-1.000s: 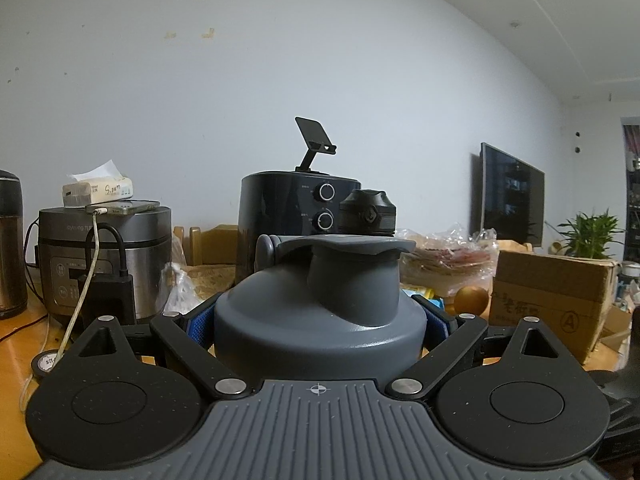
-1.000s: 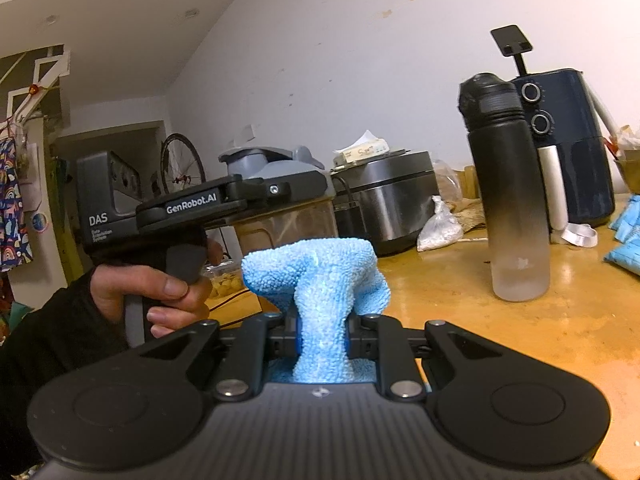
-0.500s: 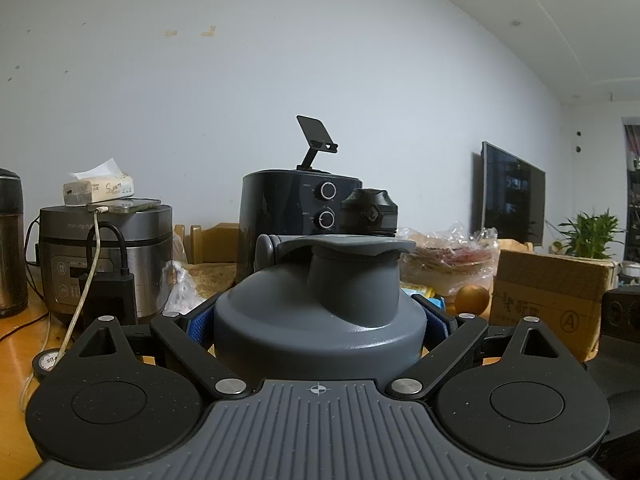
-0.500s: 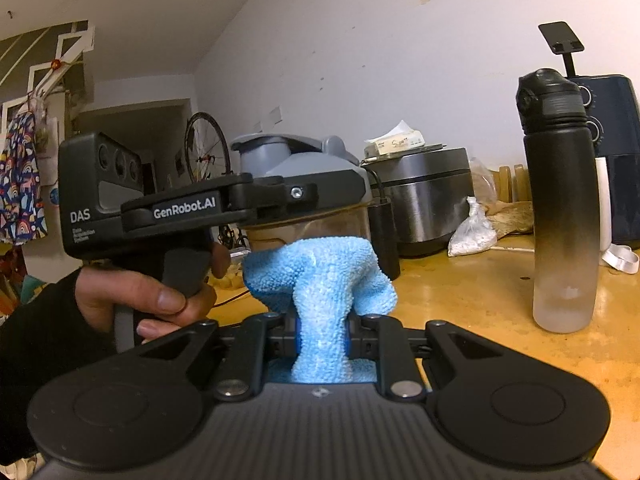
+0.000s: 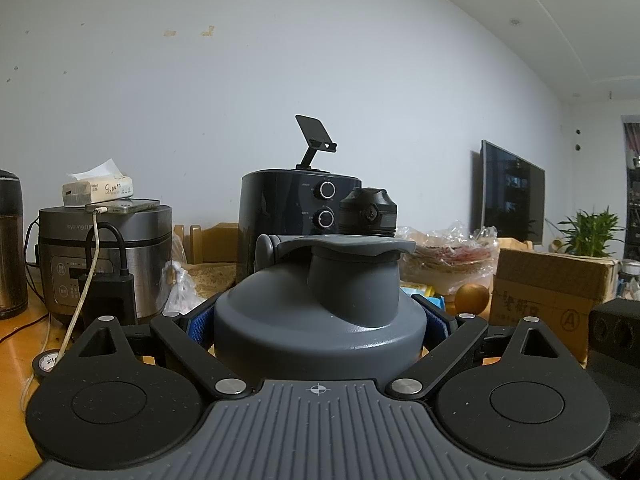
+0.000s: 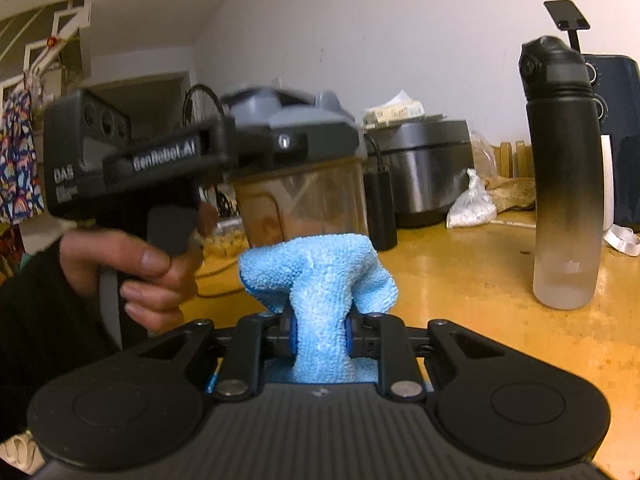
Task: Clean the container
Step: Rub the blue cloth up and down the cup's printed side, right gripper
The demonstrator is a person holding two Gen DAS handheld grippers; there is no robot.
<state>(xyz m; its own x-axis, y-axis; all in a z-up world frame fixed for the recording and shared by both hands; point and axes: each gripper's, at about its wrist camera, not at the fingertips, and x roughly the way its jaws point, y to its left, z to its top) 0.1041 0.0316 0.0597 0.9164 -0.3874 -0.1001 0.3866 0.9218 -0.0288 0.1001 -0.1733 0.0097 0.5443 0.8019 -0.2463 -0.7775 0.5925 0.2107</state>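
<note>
- Right wrist view: the container (image 6: 304, 184) in the left gripper (image 6: 280, 140) now looms closer than a second ago — the right gripper (image 6: 320, 332), jaws pinching the blue cloth (image 6: 320, 276), is closing in.
- Left wrist view: jaws clamp the container's grey lid (image 5: 320, 316) — steady, so wiping looks imminent.
</note>
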